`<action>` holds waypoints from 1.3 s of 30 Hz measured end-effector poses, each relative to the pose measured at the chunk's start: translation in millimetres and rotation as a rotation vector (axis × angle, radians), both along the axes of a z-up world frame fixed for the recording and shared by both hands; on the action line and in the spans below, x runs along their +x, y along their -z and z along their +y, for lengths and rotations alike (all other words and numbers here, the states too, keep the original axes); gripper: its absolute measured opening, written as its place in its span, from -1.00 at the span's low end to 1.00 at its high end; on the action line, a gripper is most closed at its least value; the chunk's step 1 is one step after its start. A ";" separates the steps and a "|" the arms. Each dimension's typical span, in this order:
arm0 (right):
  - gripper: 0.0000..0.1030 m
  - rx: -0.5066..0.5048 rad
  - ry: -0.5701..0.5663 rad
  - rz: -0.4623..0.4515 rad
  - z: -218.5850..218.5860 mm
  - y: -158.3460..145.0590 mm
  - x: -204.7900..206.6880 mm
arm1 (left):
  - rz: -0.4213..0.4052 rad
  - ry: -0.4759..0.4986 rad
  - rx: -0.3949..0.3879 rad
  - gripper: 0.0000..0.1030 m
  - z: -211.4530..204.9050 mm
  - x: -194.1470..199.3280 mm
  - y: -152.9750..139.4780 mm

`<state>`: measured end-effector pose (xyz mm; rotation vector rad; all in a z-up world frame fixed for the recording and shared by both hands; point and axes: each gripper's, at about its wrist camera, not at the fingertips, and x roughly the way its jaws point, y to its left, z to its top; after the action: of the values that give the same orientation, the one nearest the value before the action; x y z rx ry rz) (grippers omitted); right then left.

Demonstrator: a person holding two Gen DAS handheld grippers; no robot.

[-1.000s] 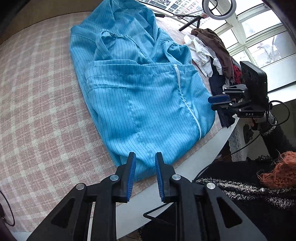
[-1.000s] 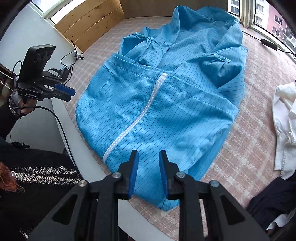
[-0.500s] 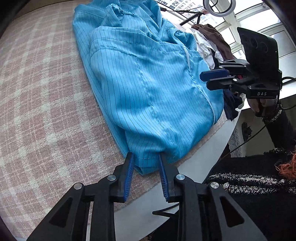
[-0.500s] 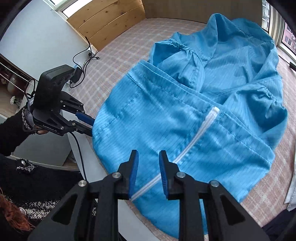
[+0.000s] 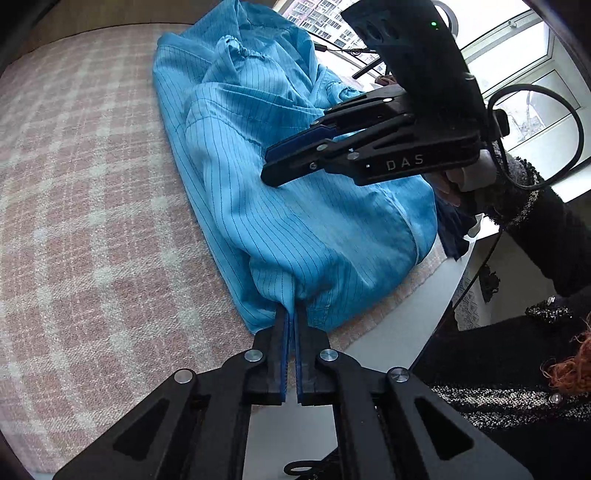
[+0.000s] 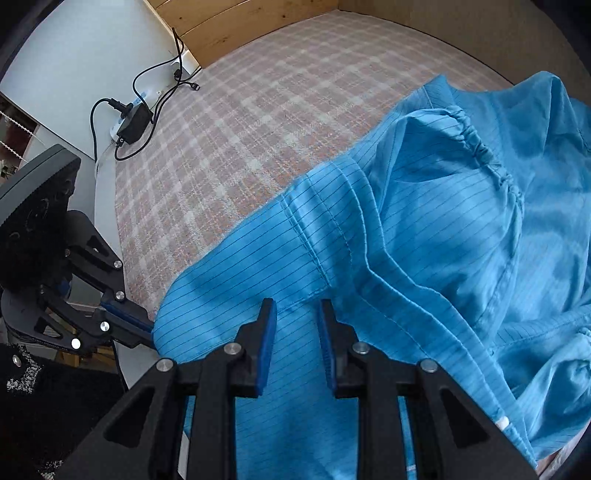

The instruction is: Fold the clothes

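Left tongs (image 5: 291, 317) pinched shut on near hem corner of blue coat (image 5: 295, 206), cloth bunched at tips; grip looks meant for lifting that edge into fold. Right tongs (image 6: 295, 325) apart, hovering over coat seam, nothing between pads; likely seeking second hold. Coat lies partly folded near table (image 5: 399, 332) edge, sleeve cuff (image 6: 476, 144) tucked on top, zipper (image 6: 502, 422) at side. Pink checked cloth (image 5: 92, 184) covers table. Beyond: power strip (image 6: 133, 122) with cables, wood panel wall (image 6: 236, 26), windows (image 5: 532, 74).
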<state>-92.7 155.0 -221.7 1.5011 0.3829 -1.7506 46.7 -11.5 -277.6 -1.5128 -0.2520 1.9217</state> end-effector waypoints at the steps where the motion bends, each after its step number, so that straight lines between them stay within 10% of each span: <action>1: -0.56 -0.004 0.014 0.001 1.1 3.0 -1.4 | 0.009 -0.007 0.001 -0.97 -1.9 5.5 -3.5; 8: -0.55 -0.033 0.126 0.000 32.4 2.2 6.6 | -0.074 -0.040 -0.047 -0.93 -9.7 8.7 14.0; 16: -0.31 -0.058 0.339 -0.002 114.6 -13.7 38.3 | 0.099 -0.032 -0.022 -0.87 -7.4 -37.8 -52.2; 24: -0.31 -0.089 0.445 -0.055 152.9 3.6 44.1 | -0.061 -0.028 -0.104 -0.98 29.6 -102.4 16.4; 28: -0.31 -0.185 0.456 -0.006 176.9 -52.8 38.0 | -0.035 -0.011 -0.082 -0.97 10.7 -117.3 -36.7; 34: 0.10 -0.202 0.479 0.240 231.9 -158.3 -15.7 | 0.209 -0.049 -0.077 0.08 -3.9 -198.3 -143.9; 39: 0.10 -0.120 0.511 0.336 256.2 -147.3 -103.4 | 0.216 -0.048 -0.091 0.08 21.3 -282.3 -137.7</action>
<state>-196.1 411.2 -74.3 1.2892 0.0530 -2.3953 -235.5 9.7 -140.0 -1.3524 -0.1077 2.1405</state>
